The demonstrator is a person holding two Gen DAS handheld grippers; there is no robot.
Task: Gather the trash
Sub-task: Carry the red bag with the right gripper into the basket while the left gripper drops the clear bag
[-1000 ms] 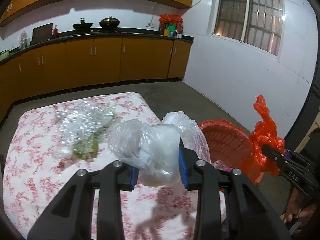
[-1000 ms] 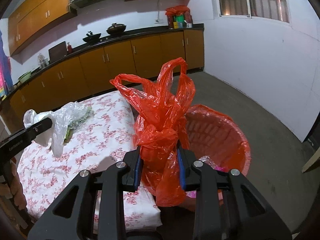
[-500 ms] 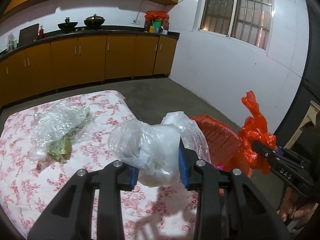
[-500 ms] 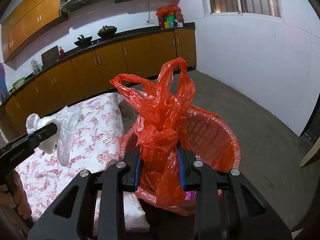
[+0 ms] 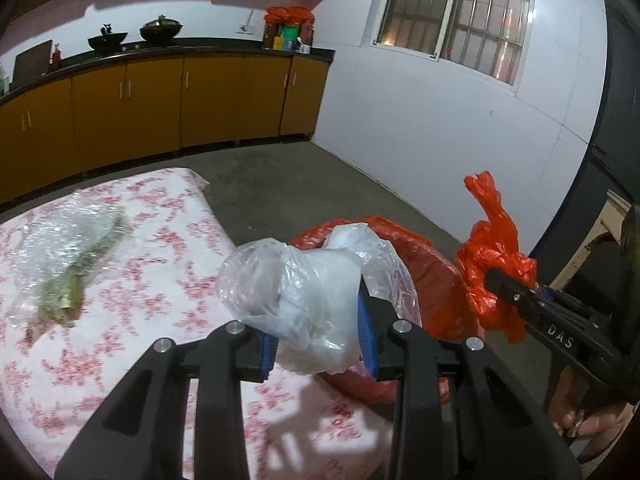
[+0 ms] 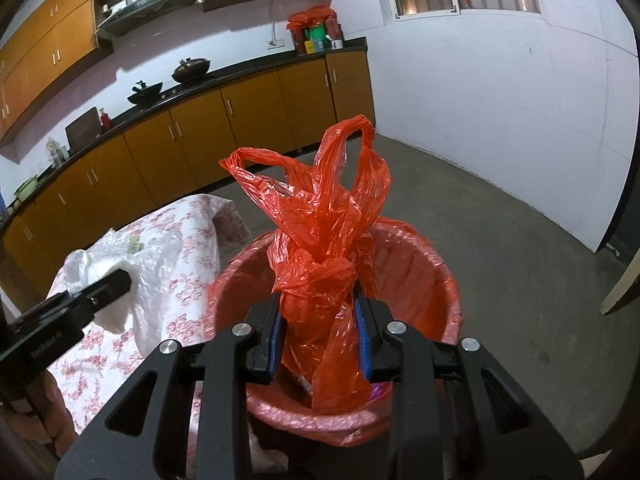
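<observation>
2 bags are held pinched: red bag [image 6: 320,280] by right tongs [image 6: 320,344] directly over bin [image 6: 440,280], clear bag [image 5: 304,300] by left tongs [image 5: 318,344] just beside it.

White capitals "DAS" stand on the black side of the right gripper [image 5: 516,300], as seen from the left wrist view. Pale lettering on the black side of the left gripper [image 6: 100,292], seen from the right wrist view, reads roughly "Centibot AI"; the first word is soft and cannot be read with certainty. The containers [image 6: 316,38] on the far counter carry coloured labels too small to read. No other text, number or sign is legible in either view.
</observation>
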